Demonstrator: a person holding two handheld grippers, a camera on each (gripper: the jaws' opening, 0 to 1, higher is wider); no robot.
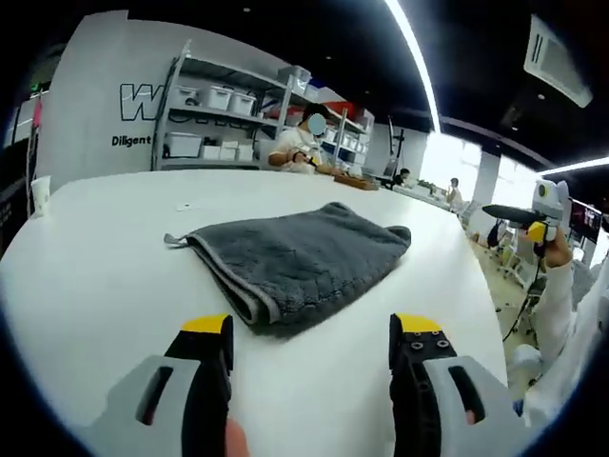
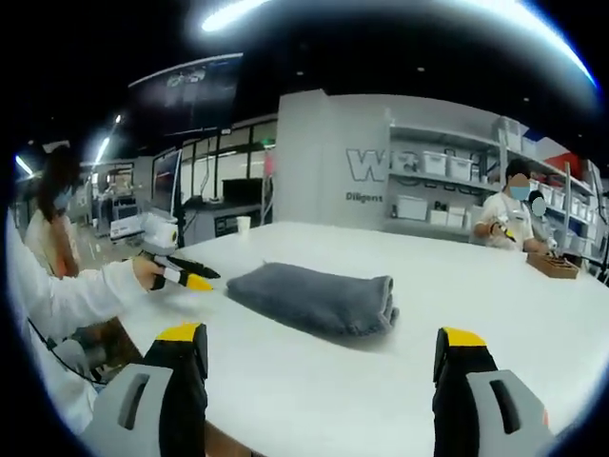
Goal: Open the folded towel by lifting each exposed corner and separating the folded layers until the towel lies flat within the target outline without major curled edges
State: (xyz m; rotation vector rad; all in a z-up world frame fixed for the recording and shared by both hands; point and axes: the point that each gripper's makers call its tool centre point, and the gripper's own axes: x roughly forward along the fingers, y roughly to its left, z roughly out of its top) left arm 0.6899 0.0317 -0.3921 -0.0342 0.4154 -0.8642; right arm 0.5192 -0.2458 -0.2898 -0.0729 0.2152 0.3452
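Folded grey towel [image 1: 300,262] lies just ahead of the spread left gripper [image 1: 312,335]; spread right gripper [image 2: 324,347] hangs farther off.

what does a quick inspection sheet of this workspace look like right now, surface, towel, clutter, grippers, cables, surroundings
surface: white table, round-edged, mostly bare
job's things: grey towel still folded, layers stacked, small loop tag at one corner; no target outline visible
clutter: paper cup near the table's far edge; a small scrap beyond the towel, too small to identify
grippers: left gripper open, short of the towel, holding nothing; right gripper open, also back from the towel
cables: a dark cable hangs below the person's sleeve
surroundings: shelving with white bins, seated person at the far side, a wooden box beside them
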